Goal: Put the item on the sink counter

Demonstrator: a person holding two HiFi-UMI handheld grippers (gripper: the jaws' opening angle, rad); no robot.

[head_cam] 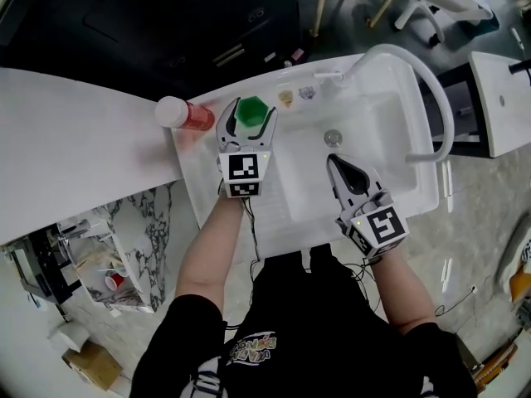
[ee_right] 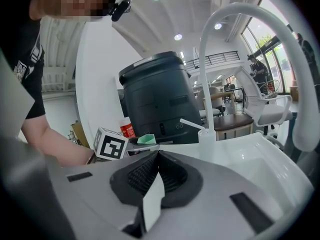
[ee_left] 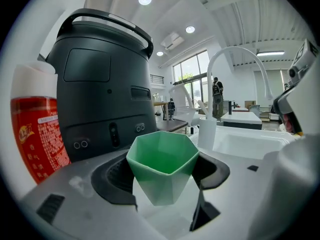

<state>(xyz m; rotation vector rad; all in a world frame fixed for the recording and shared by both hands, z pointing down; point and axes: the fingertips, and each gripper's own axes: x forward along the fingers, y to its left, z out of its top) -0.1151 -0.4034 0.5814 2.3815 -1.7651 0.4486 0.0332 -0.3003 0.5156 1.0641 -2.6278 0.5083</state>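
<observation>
Cup (head_cam: 251,112) (ee_left: 162,164), green and faceted, sits upright and open-mouthed between the jaws of the left gripper (head_cam: 247,123) (ee_left: 162,178), which press on its two sides and grasp it. In the head view it is over the back left corner of the counter (head_cam: 199,181), the flat white ledge to the left of the sink (head_cam: 398,197); whether its base touches the ledge I cannot tell. Just left of the cup stands a red bottle (head_cam: 184,114) (ee_left: 37,129) with a white cap, near but apart from it. Behind both, the left gripper view shows a big dark appliance (ee_left: 105,84) with a handle on top. The right gripper (head_cam: 340,166) (ee_right: 157,159) is over the basin, near the drain (head_cam: 333,138), its jaws clenched together with nothing between them. The white faucet (head_cam: 431,81) (ee_right: 220,39) arches over the right side of the sink. A small white dispenser (ee_right: 206,141) stands on the back rim. The two grippers are well apart, each in one of the person's hands.
</observation>
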